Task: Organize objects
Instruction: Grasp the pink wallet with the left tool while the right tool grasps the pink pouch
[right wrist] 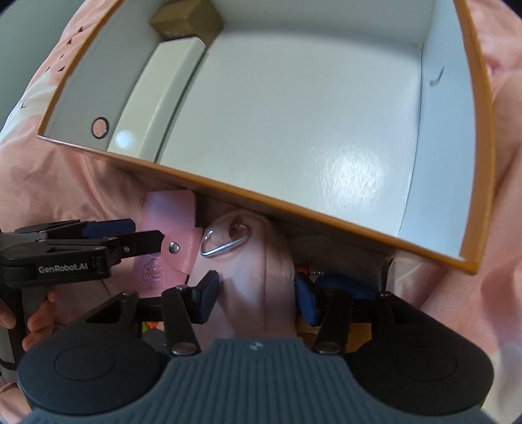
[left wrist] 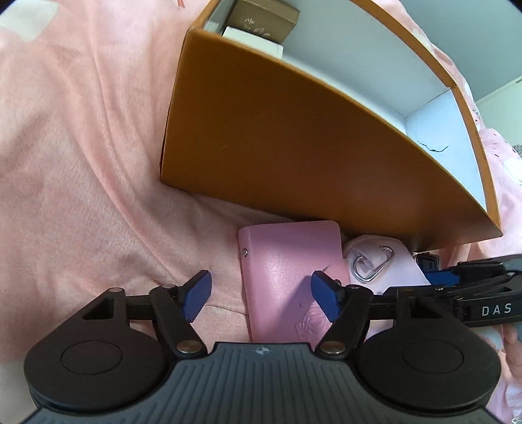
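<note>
Our left gripper (left wrist: pixel 261 295) sits at the bottom of the left wrist pic w/ its blue pads (left wrist: pixel 199 293) wide apart and nothing between them. Just past it lies a pink wallet (left wrist: pixel 287 274), flat on the pink blanket (left wrist: pixel 81 163), in the lower middle of the frame; one pad is over the wallet's right edge, but we can't tell if it touches. Right of the wallet is a pale pink pouch (left wrist: pixel 401 270) w/ a silver clip ring (left wrist: pixel 370 265). Both lie right up against the near wall of a big orange box (left wrist: pixel 277 140), which fills the upper right. In the right wrist pic our right gripper (right wrist: pixel 256 295) is at the bottom, its fingers spread, one on each side of the pouch (right wrist: pixel 257 277), not squeezing it yet. The wallet (right wrist: pixel 176 234) is at mid left, by the other gripper's tip. The box (right wrist: pixel 293 202) fills the top, white inside. In its upper left part we see a long white box (right wrist: pixel 156 98) and a small brown box (right wrist: pixel 189 19) behind it. The rest of the box floor is bare.
</note>
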Available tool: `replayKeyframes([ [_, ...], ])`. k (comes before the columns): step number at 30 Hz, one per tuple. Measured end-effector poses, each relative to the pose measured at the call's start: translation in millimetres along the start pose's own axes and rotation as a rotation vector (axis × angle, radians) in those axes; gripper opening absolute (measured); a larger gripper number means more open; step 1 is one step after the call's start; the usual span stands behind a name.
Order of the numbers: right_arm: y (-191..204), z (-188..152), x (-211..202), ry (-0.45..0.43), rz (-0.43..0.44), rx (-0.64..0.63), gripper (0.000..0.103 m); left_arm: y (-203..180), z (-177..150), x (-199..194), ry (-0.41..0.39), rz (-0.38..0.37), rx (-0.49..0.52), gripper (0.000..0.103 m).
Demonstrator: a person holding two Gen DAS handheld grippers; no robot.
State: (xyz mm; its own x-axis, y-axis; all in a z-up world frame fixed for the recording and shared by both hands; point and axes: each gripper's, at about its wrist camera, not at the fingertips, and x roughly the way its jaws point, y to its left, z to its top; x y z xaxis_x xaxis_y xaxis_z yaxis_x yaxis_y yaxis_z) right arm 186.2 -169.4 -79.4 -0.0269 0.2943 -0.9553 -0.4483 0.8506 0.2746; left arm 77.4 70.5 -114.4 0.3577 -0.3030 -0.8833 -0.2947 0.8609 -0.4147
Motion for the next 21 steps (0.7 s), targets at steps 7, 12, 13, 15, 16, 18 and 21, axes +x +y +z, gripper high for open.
replayKeyframes([
  [7, -7.1, -1.0, 4.0, 0.005, 0.041, 0.025, 0.053, 4.8, 5.3, -6.3, 0.017, -0.026, -0.037, 0.082],
  [12, -8.4, -4.3, 1.0, -0.002, 0.052, 0.028, 0.051, 16.3, 6.3, -13.0, 0.053, -0.127, -0.133, 0.085],
  [13, -8.6, -4.7, 0.5, -0.003, 0.054, 0.028, 0.051, 15.7, 6.5, -11.7, 0.054, -0.119, -0.127, 0.086],
  [15, -8.8, -5.2, -0.1, -0.005, 0.058, 0.029, 0.051, 13.0, 6.0, -7.9, 0.060, -0.093, -0.106, 0.086],
  [16, -8.9, -5.4, -0.4, -0.006, 0.060, 0.030, 0.051, 11.2, 6.0, -7.2, 0.059, -0.084, -0.096, 0.086],
  [18, -10.3, -5.7, -0.5, -0.011, 0.068, 0.037, 0.050, 9.1, 6.5, -4.3, 0.057, -0.084, -0.079, 0.092],
  [21, -14.5, -6.1, 1.8, -0.016, 0.093, 0.060, 0.050, 9.3, 6.4, 0.5, 0.062, -0.095, -0.074, 0.097],
])
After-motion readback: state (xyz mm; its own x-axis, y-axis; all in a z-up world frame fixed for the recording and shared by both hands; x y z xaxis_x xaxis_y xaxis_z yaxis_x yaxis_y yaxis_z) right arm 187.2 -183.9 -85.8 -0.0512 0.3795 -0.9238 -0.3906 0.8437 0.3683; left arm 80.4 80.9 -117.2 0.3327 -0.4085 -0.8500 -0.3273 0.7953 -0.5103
